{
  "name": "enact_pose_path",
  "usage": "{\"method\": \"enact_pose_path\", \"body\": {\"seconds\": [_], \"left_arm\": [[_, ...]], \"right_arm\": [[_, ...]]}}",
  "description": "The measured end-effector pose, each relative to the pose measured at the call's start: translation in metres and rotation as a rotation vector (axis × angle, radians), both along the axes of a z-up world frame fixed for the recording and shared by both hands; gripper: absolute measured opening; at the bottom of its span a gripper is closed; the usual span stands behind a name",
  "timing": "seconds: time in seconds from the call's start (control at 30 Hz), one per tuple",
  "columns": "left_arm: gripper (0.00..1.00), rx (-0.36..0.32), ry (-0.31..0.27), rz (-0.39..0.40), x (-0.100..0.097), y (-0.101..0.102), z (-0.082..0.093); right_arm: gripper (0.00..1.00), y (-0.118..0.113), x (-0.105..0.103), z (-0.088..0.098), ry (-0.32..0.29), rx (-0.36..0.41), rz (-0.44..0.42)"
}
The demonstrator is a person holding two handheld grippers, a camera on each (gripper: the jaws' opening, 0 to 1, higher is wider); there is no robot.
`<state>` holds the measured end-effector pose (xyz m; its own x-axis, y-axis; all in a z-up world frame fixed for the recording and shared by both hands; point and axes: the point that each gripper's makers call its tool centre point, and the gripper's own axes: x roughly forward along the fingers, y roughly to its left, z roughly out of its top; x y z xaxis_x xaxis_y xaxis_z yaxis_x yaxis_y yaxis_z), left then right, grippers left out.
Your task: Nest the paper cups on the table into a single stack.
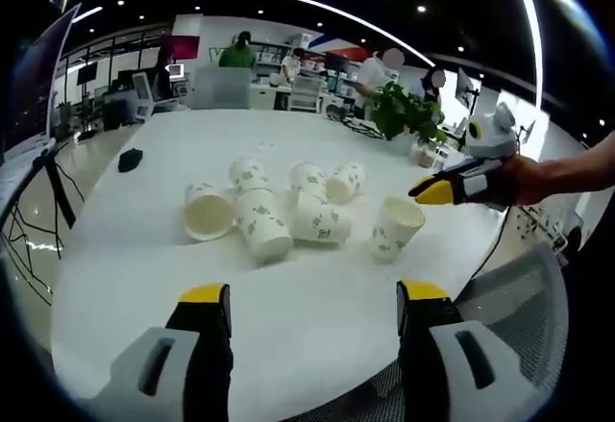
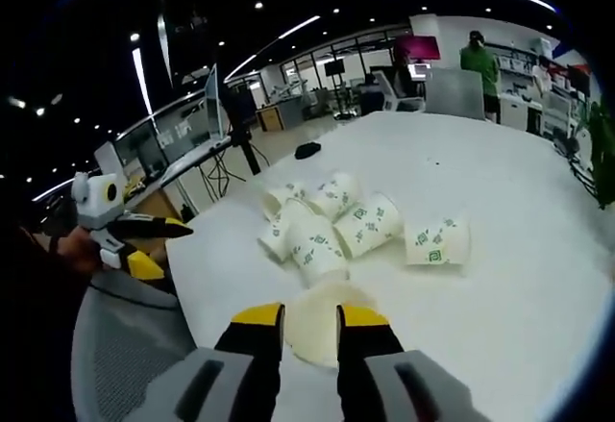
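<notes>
Here we work over a wide white desk (image 1: 144, 278), with the cups lying in a loose heap near its middle. In the left gripper view the heap (image 1: 288, 212) is a scatter of printed paper cups on their sides, touching or overlapping, mouths pointing different ways. One cup (image 1: 396, 228) stands apart at the heap's right, and the right gripper (image 1: 432, 191) is at its rim there.

In the right gripper view that same cup (image 2: 322, 324) lies just ahead of our right gripper (image 2: 309, 314), its pale mouth between the yellow tips. The jaws stand narrow about the rim; we judge they are pinching the wall, though we cannot tell for certain that they bear on it. The left gripper (image 1: 312, 295) hangs over bare desk short of the heap, jaws wide and holding nothing.

To do this step well, we should take the wall lightly, since thin paper will crease. We should lift it clear before turning it, so it does not drag its neighbours. Then the left should steady a second cup (image 1: 209, 212), mouth toward us, and we slide one into the other along a shared axis. A skewed entry would likely jam or buckle a rim.
</notes>
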<state>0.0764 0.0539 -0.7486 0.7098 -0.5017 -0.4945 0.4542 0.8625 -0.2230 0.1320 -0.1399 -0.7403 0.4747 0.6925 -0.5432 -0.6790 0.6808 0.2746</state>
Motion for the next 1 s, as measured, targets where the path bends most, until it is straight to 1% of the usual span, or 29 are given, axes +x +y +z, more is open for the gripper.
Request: {"method": "enact_pose_path", "body": {"seconds": [0.07, 0.1, 0.17, 0.27, 0.33, 0.37, 0.43, 0.53, 0.6, 0.63, 0.67, 0.73, 0.77, 0.87, 0.9, 1.0], "left_arm": [[0.69, -0.002, 0.001, 0.002, 0.001, 0.001, -0.001], [0.69, -0.003, 0.001, 0.003, 0.001, 0.001, -0.001], [0.69, -0.003, 0.002, 0.003, 0.0, 0.001, -0.001], [0.69, -0.004, 0.003, 0.005, 0.001, 0.002, -0.002], [0.69, -0.006, 0.003, 0.007, 0.001, 0.002, -0.002], [0.69, -0.006, 0.004, 0.008, 0.001, 0.002, -0.002], [0.69, -0.008, 0.005, 0.011, 0.002, 0.003, -0.002], [0.69, -0.009, 0.007, 0.013, 0.002, 0.003, -0.003], [0.69, -0.01, 0.008, 0.013, 0.002, 0.003, -0.003], [0.69, -0.011, 0.009, 0.013, 0.001, 0.003, -0.002], [0.69, -0.014, 0.009, 0.014, 0.002, 0.002, -0.002], [0.69, -0.013, 0.012, 0.018, 0.002, 0.003, -0.002], [0.69, -0.014, 0.013, 0.019, 0.002, 0.003, -0.002], [0.69, -0.011, 0.017, 0.021, 0.002, 0.005, -0.004], [0.69, -0.011, 0.017, 0.022, 0.003, 0.005, -0.004], [0.69, -0.01, 0.022, 0.025, 0.003, 0.006, -0.005]], "right_arm": [[0.2, -0.001, 0.006, 0.004, -0.013, -0.004, -0.002], [0.21, -0.004, 0.012, 0.004, -0.02, -0.004, -0.012], [0.22, -0.006, 0.017, 0.006, -0.021, 0.0, -0.022], [0.25, -0.01, 0.029, 0.011, -0.028, 0.012, -0.056], [0.27, -0.015, 0.04, 0.012, -0.029, 0.021, -0.082], [0.28, -0.014, 0.04, 0.012, -0.029, 0.026, -0.094], [0.29, -0.018, 0.05, 0.012, -0.028, 0.028, -0.119], [0.32, -0.027, 0.062, 0.007, -0.022, 0.01, -0.149], [0.35, -0.036, 0.073, 0.0, -0.019, -0.016, -0.175], [0.36, -0.046, 0.08, -0.009, -0.027, -0.076, -0.185], [0.37, -0.048, 0.083, -0.013, -0.032, -0.1, -0.182], [0.41, -0.046, 0.087, -0.015, -0.02, -0.094, -0.184], [0.43, -0.052, 0.094, -0.021, -0.014, -0.095, -0.192], [0.44, -0.06, 0.107, -0.028, -0.005, -0.11, -0.198], [0.44, -0.055, 0.104, -0.025, -0.003, -0.111, -0.2], [0.45, -0.056, 0.113, -0.027, 0.01, -0.098, -0.214]]}}
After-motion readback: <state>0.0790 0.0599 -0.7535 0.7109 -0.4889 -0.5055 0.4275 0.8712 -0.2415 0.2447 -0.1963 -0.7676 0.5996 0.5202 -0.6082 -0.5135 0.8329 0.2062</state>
